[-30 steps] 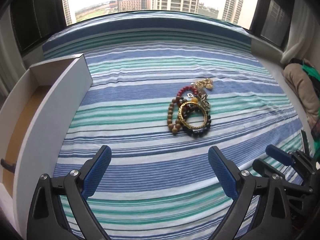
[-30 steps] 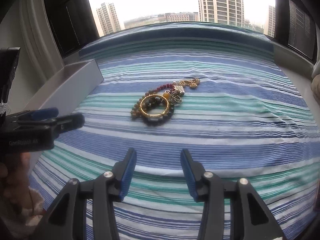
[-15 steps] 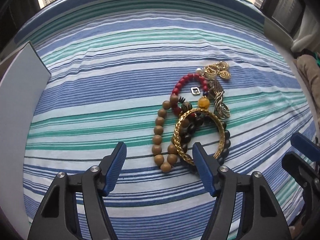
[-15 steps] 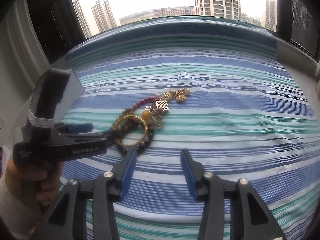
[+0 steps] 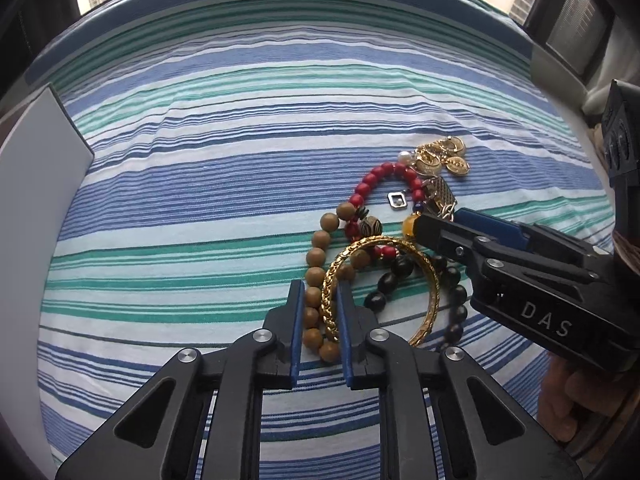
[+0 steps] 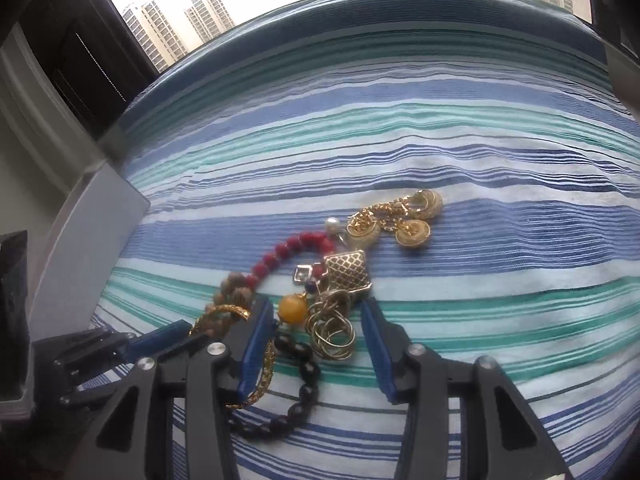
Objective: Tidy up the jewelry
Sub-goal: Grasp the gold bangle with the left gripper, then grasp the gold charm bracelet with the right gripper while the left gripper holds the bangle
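A tangle of jewelry lies on the striped bedspread (image 5: 200,200): a gold chain bangle (image 5: 420,260), a tan wooden bead bracelet (image 5: 314,256), a red bead bracelet (image 5: 372,178), a black bead bracelet (image 5: 460,304), gold earrings (image 5: 448,156). My left gripper (image 5: 319,308) is closed narrowly around the bangle's left side and the tan beads. My right gripper (image 6: 316,320) is open, its pads straddling a gold ring cluster (image 6: 332,332) and yellow bead (image 6: 293,309); it also shows in the left wrist view (image 5: 444,224).
A white open drawer box (image 5: 36,208) stands at the left edge of the bed, also in the right wrist view (image 6: 88,248). A window with tower blocks lies beyond the bed's far edge. The left gripper's fingers (image 6: 160,338) lie low left in the right wrist view.
Both grippers have moved forward onto the jewelry pile. The left gripper's jaws have narrowed from wide open onto the bangle and tan beads. The right gripper has come in over the gold rings.
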Motion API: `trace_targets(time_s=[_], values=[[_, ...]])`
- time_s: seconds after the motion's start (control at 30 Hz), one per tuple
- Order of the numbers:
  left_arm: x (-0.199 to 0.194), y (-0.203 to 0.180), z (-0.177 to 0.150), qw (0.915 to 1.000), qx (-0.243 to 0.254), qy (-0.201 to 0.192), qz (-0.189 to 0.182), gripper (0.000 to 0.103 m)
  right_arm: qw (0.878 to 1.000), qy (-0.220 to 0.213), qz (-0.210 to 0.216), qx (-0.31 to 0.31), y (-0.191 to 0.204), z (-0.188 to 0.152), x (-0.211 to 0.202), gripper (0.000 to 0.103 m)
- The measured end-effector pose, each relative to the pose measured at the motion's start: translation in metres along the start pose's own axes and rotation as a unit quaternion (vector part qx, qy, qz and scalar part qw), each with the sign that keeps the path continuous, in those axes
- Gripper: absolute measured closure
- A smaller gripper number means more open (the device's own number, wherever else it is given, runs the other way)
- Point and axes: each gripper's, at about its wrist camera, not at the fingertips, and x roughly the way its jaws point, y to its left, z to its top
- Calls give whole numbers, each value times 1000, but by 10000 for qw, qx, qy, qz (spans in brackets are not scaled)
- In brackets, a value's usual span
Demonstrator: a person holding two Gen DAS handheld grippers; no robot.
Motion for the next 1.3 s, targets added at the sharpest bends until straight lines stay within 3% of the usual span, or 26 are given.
trace_targets(time_s=[0.13,0.3,0.33,0.53,0.63,0.7,0.73,0.77,0.93,0.97,1.03,1.1,1.13,1.3], values=[[-2,13,2,9995,-187,120,-219,99,10000,17,18,-82,1,-1,3,80],[-17,23,0,9988,-311,84,-372,99,9999,-125,-38,-93,0,-1,-13,86],[-22,25,-1,9986,-331,53,-407,99,9998,-188,-35,-97,0,-1,-19,102],[-55,35,-14,9982,-397,-44,-440,99,9991,-357,-59,-212,2,-2,-52,103],[-63,43,-23,9980,-499,-65,-385,99,9992,-242,-273,-137,-4,-4,-49,98],[-65,46,-27,9977,-581,-48,-345,99,9997,-123,-230,29,-9,-4,-39,85],[-66,48,-29,9975,-613,-39,-337,99,9998,-77,-180,61,-9,-4,-34,66],[-65,52,-29,9975,-638,-34,-317,99,9998,-63,-168,67,-6,-4,-30,62],[-64,60,-28,9969,-741,-26,-279,99,9993,186,-317,-25,6,-4,0,65],[-62,62,-28,9968,-754,-9,-265,99,9991,258,-329,34,5,-6,5,69],[-59,63,-27,9964,-793,29,-285,99,9994,205,-272,113,3,-6,4,87],[-63,64,-27,9962,-808,-7,-332,99,9995,65,-123,272,-1,-7,-6,88],[-68,64,-27,9961,-809,-49,-351,99,9996,-42,-130,230,0,-7,-14,95],[-99,66,-29,9952,-804,-210,-520,99,9995,-299,-40,42,14,-6,-55,95]])
